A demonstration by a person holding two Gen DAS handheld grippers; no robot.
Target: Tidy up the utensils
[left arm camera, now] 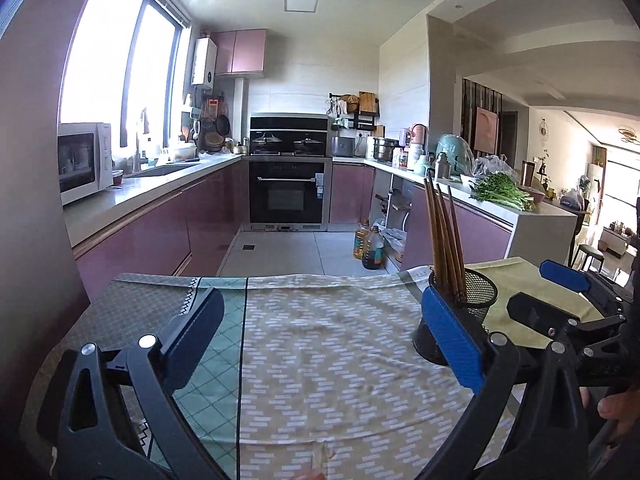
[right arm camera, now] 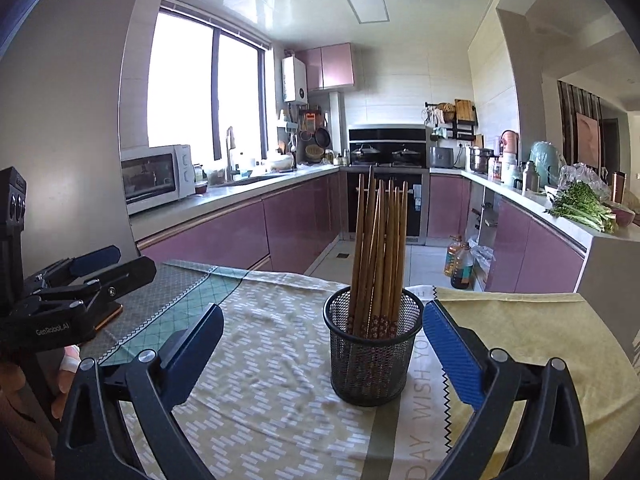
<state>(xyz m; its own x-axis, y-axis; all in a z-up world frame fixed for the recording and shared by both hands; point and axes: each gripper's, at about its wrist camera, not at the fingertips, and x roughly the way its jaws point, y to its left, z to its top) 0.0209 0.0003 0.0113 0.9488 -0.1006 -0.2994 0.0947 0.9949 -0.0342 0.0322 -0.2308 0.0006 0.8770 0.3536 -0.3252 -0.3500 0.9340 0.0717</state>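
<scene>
A black mesh cup (right arm camera: 374, 350) stands upright on the cloth-covered table and holds several wooden chopsticks (right arm camera: 378, 248), tips up. My right gripper (right arm camera: 320, 340) is open and empty, its jaws spread either side of the cup's near face without touching it. In the left wrist view the cup (left arm camera: 476, 300) and chopsticks (left arm camera: 444, 236) stand at the right, partly behind my right finger pad (left arm camera: 452, 340). My left gripper (left arm camera: 320, 336) is open and empty over the patterned cloth. It shows at the left of the right wrist view (right arm camera: 100, 268).
The table carries a patterned cloth (left arm camera: 332, 360), a teal checked cloth (left arm camera: 212, 380) on the left and a yellow cloth (right arm camera: 540, 340) on the right. Beyond the far table edge lies the kitchen floor with oil bottles (left arm camera: 370, 246) and pink cabinets.
</scene>
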